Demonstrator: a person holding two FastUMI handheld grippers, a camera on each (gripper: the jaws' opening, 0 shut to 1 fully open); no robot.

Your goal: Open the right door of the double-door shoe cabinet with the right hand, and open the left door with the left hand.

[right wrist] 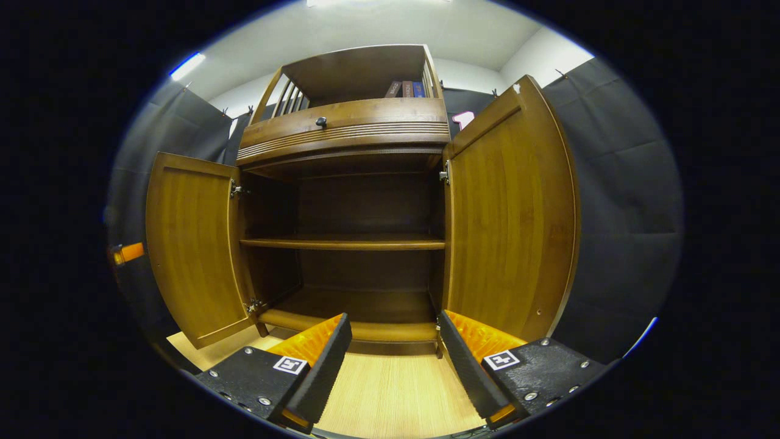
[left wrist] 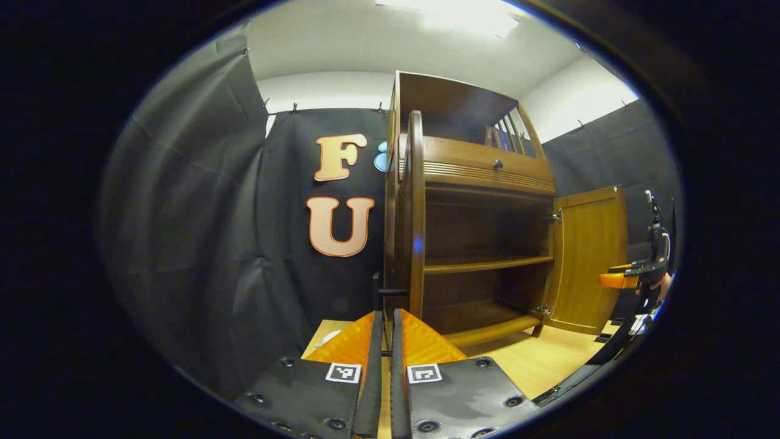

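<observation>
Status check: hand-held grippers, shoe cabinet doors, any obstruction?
Left hand-held gripper shut, empty. Right hand-held gripper open, empty. Left door and right door both swung open. Nothing blocking.

brown wood-grain shoe cabinet [right wrist: 347, 201], black drawer knob [right wrist: 320, 122], pale striped wooden floor [right wrist: 396, 390], black cloth wall [left wrist: 201, 244].

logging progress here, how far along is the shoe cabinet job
Both doors look open. In the right gripper view the right door and left door stand swung out, baring the empty shelf. The right gripper is open and holds nothing. The left gripper is shut at the left door's edge, apparently on its handle. Only letting go looks left.
</observation>
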